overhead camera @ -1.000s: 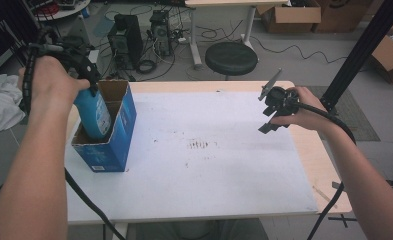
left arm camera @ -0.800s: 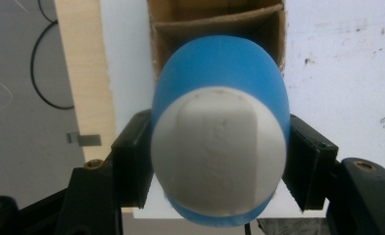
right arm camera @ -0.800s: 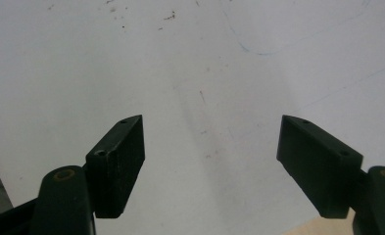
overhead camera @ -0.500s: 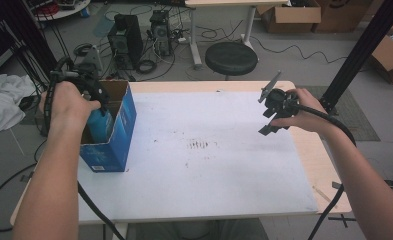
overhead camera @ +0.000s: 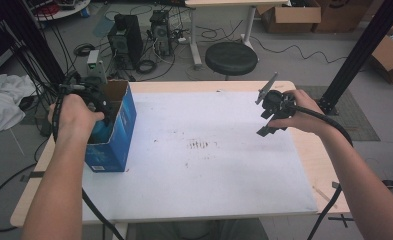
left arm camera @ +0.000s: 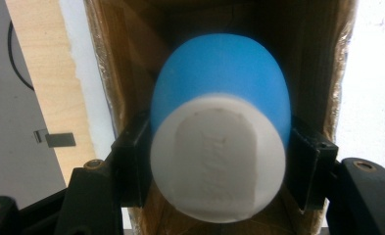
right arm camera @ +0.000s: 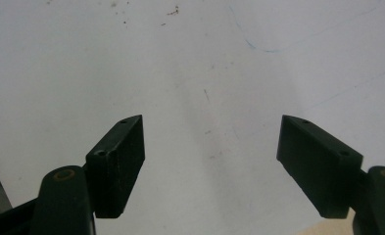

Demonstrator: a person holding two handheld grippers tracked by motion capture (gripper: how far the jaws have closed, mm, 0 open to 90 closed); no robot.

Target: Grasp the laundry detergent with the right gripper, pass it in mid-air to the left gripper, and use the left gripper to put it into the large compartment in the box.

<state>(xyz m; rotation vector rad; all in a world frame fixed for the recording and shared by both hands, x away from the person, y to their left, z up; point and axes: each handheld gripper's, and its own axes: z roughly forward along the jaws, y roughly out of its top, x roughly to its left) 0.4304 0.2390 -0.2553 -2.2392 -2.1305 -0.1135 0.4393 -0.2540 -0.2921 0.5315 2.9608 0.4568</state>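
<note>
Now left gripper (left arm camera: pixel 214 161) clamps blue bottle (left arm camera: pixel 222 83), white cap, inside box (overhead camera: pixel 119 125); right gripper (right arm camera: pixel 212 161) gapes empty.

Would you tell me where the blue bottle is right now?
The blue bottle sits inside the blue cardboard box at the table's left edge in the high view, clamped between the left gripper jaws.

We find no readable text in any view. Blue box (overhead camera: pixel 115 131) has pale print near bottom corner, too small for us to read. White cap (left arm camera: pixel 217 157) of blue bottle (left arm camera: pixel 219 78) shows faint raised marks, too blurred to read. Dark marks (overhead camera: pixel 199 145) on tabletop (overhead camera: pixel 214 170) form no letters.
</note>
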